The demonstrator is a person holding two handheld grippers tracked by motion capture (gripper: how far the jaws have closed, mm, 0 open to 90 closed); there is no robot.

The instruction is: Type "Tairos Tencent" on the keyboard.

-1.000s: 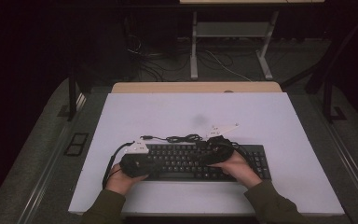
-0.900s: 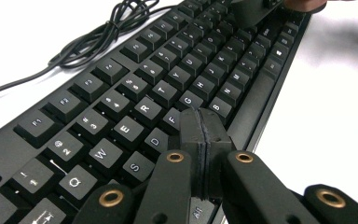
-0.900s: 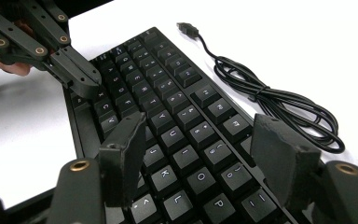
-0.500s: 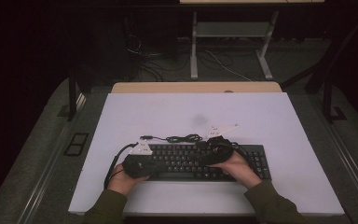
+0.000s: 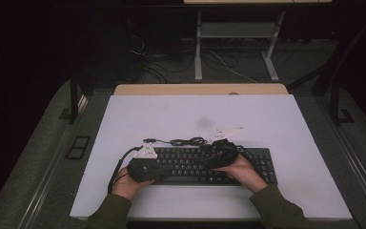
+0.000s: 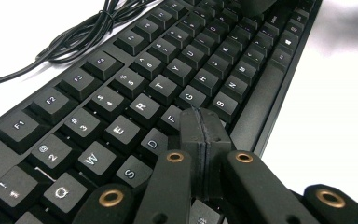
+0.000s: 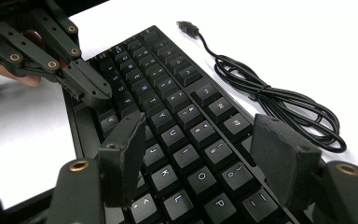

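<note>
Nothing has moved; both grippers rest over black keyboard (image 5: 195,164).

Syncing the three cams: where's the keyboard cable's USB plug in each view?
High view: USB plug on the table, just behind the keyboard's left end.
Left gripper view: the plug itself is not in it; the coiled cable runs off at top left.
Right gripper view: top centre, past the keyboard's far corner.
Shared landmark: the coiled cable.

Olive-green sleeves (image 5: 106,213); black jaws, brass-ringed pivots (image 6: 175,157).
</note>
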